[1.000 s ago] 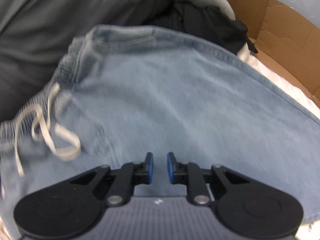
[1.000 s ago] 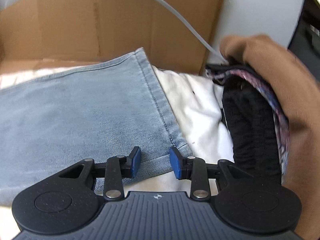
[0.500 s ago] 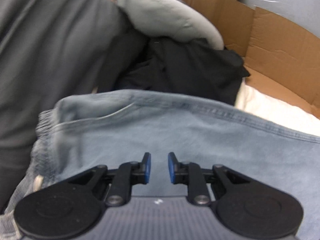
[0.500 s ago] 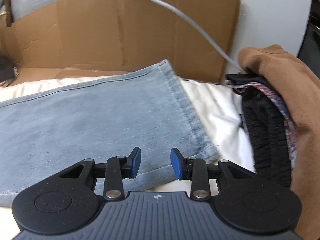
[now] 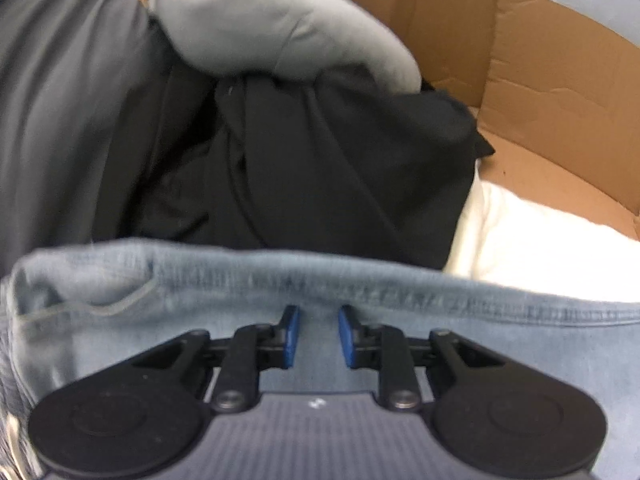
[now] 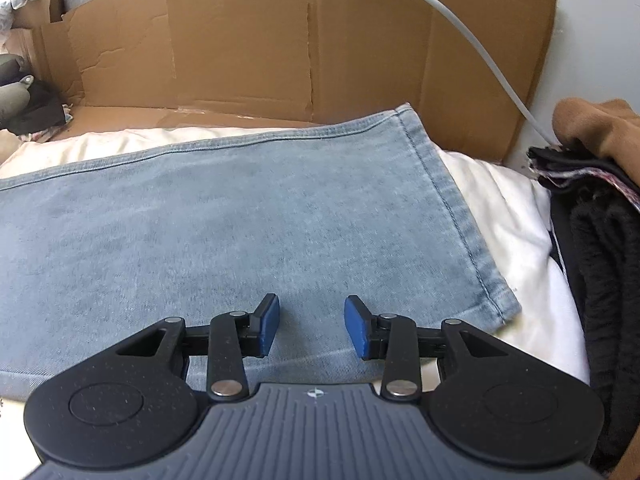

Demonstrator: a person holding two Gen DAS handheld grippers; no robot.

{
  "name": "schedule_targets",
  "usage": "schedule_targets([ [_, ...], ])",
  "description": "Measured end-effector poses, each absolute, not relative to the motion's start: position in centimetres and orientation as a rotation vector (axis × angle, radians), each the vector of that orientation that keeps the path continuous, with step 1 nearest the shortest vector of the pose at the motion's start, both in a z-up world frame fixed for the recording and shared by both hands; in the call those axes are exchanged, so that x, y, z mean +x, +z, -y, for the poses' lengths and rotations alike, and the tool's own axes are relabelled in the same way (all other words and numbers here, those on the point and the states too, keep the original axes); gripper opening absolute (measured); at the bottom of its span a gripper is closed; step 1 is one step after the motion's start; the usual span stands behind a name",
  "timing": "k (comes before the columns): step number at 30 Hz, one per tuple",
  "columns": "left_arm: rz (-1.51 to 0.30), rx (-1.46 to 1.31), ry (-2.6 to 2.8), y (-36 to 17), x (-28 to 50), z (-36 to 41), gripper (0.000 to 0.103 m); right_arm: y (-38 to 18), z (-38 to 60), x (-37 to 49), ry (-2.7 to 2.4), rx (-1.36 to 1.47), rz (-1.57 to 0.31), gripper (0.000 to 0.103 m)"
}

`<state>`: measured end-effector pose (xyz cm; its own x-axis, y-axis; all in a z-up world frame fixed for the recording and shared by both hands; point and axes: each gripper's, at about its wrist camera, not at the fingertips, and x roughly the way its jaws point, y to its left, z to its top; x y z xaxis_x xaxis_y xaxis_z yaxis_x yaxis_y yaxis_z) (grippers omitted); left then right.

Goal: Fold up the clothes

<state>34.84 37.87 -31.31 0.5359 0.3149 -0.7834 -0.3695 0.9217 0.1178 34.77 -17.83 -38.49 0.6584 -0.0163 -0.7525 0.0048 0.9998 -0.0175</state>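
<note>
Light blue jeans point(image 6: 248, 216) lie flat on a white sheet point(image 6: 492, 196), with the leg hem point(image 6: 452, 208) at the right. My right gripper point(image 6: 312, 330) hovers open over the leg near the hem, nothing between its fingers. In the left wrist view the waist end of the jeans point(image 5: 360, 292) fills the lower part, with a pocket seam point(image 5: 116, 304) at the left. My left gripper point(image 5: 318, 336) stands open with a narrow gap just above the denim near its top edge.
Beyond the jeans in the left wrist view lie black point(image 5: 320, 168) and grey point(image 5: 272, 28) garments. Cardboard walls point(image 6: 304, 40) stand behind the sheet. A stack of folded black and brown clothes point(image 6: 600, 216) sits at the right. A grey cable point(image 6: 472, 36) crosses the cardboard.
The left gripper has moved from the drawstring area up towards the far edge of the jeans. The right gripper has drawn back and to the left, showing more of the leg and hem.
</note>
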Motion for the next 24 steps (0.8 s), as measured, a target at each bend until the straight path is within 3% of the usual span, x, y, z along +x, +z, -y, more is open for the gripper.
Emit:
schedule_targets([
  [6, -0.928, -0.044, 0.408, -30.7, 35.6, -37.2, 0.024, -38.9, 17.8, 36.0, -0.019, -0.007, -0.855, 0.049],
  [16, -0.972, -0.014, 0.413, -29.6, 36.6, -35.5, 0.024, -37.2, 16.4, 34.4, 0.016, -0.026, -0.814, 0.049],
  [24, -1.016, -0.014, 0.165, -30.0, 34.9, -28.1, 0.024, -36.6, 12.7, 32.9, 0.123, -0.103, -0.799, 0.049],
])
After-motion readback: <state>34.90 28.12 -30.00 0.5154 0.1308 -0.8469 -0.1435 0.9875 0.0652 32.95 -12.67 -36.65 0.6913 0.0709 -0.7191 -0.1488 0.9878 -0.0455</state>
